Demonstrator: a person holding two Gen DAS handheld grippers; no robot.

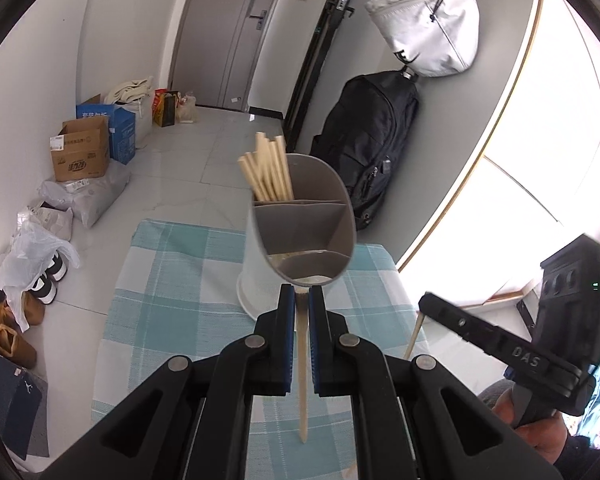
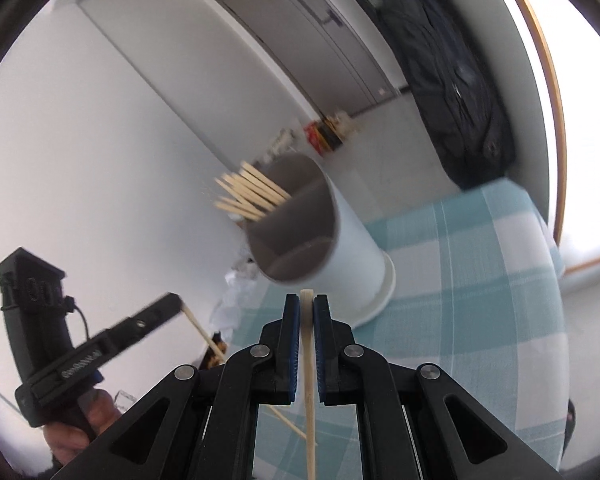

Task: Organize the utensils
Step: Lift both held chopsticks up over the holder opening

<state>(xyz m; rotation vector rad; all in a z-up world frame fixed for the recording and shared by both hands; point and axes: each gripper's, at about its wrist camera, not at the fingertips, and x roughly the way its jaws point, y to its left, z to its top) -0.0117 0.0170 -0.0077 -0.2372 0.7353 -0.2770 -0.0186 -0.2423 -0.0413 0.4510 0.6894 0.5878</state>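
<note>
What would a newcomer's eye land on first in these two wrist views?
Probably the white holder with grey compartments, standing on the checked cloth, a bundle of chopsticks fanning out of its far compartment. Next, each pair of tongs is clamped on a single chopstick: the left tongs hold one just short of the holder's rim, and the right tongs hold another pointed at its opening.

Right tool [image 2: 307,310] clamped on one chopstick [image 2: 309,400] at lower centre.
Just above its tip, tilted white holder [image 2: 340,248] with a chopstick bundle [image 2: 248,196] in its far compartment, resting on the checked counter [image 2: 480,280]. Lower left: left tool [image 2: 156,312] gripping another chopstick [image 2: 202,334]. Black backpack [image 2: 452,80] upper right.
</note>
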